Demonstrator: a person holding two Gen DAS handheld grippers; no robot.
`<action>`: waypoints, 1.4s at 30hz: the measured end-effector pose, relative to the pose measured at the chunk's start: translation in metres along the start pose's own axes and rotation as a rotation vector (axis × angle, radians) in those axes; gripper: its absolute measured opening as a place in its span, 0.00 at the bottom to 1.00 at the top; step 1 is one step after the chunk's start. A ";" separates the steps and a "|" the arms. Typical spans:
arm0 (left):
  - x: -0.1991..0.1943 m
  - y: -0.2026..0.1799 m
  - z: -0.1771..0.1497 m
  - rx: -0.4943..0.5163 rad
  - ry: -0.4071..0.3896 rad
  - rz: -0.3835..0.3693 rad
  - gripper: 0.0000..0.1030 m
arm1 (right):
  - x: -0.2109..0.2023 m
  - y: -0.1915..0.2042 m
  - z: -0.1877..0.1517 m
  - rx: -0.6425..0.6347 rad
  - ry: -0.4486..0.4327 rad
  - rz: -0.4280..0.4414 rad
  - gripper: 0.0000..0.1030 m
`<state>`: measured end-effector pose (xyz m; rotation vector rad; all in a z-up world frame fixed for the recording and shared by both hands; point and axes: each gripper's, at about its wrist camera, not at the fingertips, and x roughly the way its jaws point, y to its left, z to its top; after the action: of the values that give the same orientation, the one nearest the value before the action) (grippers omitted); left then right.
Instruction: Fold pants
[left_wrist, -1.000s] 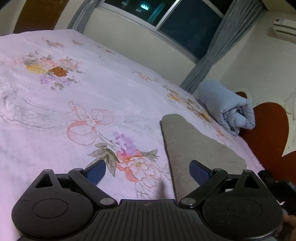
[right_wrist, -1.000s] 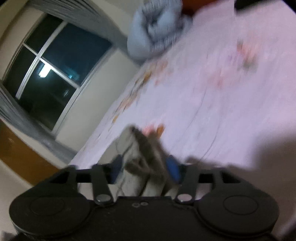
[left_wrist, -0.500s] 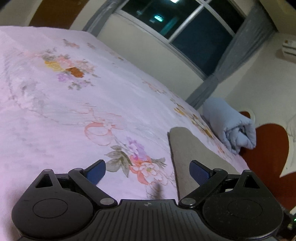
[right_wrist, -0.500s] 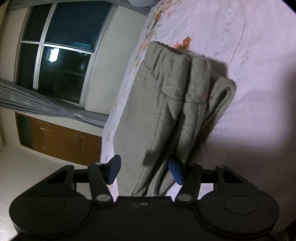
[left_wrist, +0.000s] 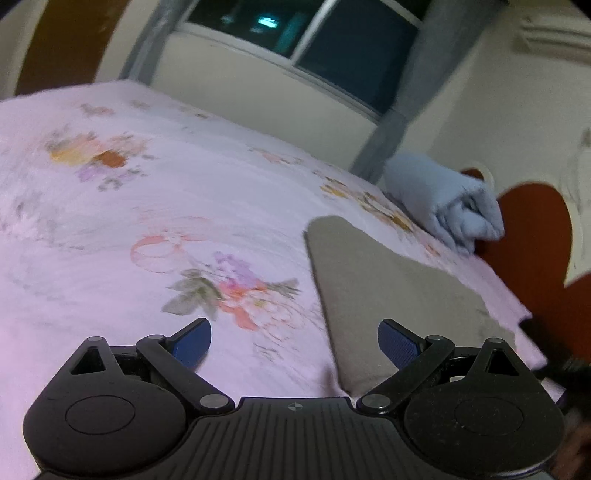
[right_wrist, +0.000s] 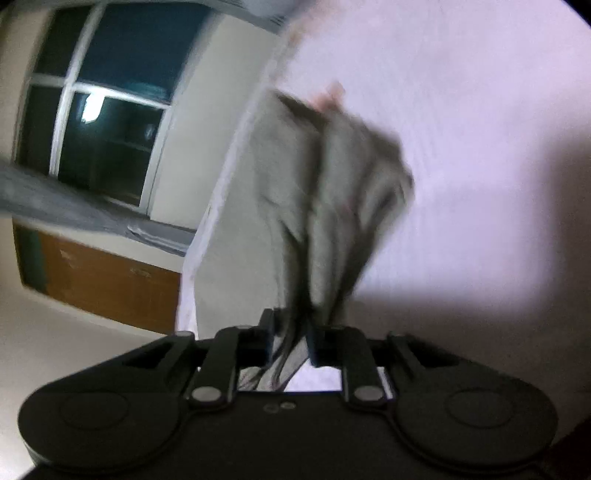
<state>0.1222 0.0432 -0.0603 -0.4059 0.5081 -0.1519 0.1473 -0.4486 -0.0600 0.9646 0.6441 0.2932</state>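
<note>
Half a second earlier the right gripper's blue pads stood apart around the grey cloth; now the right gripper (right_wrist: 290, 341) had closed on the pants (right_wrist: 332, 192), pinching a bunched fold between its pads.

Much was hard to make out. The right wrist view was smeared by motion blur, so the seams and waistband of the pants could not be read, and the pinched edge disappeared behind the black gripper body. In the left wrist view the near end of the pants (left_wrist: 388, 291) was cut off behind the gripper frame, and something dark at the right edge was too blurred to identify.

The left gripper (left_wrist: 293, 341) had its jaws spread wide and held nothing. Its left pad hovered over the floral print, and its right pad sat over the grey fabric; whether it touched could not be told.

From the right gripper the pants fanned out in gathered folds over the bedspread (right_wrist: 480, 110). In the left view they lay as a flat grey strip along the right side of the bed.

The pink bedspread (left_wrist: 110, 221) carried flowers and a ribbon print. A rolled blue blanket (left_wrist: 447, 201) rested near a red headboard (left_wrist: 532, 236). A dark window (left_wrist: 332, 48) with grey curtains (left_wrist: 399, 122) stood behind, in a cream wall.
</note>
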 end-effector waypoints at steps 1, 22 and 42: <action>0.001 -0.006 -0.001 0.025 0.003 -0.010 0.94 | -0.010 0.014 0.006 -0.073 -0.031 0.015 0.14; 0.197 -0.099 0.094 0.205 0.238 0.256 0.94 | 0.182 0.132 0.041 -0.982 0.222 -0.480 0.20; 0.089 -0.055 0.049 0.096 0.204 0.212 1.00 | -0.002 0.010 0.095 -0.325 0.058 -0.108 0.92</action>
<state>0.2218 -0.0117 -0.0375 -0.2415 0.7378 -0.0127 0.2064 -0.5073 -0.0123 0.6098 0.6752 0.3202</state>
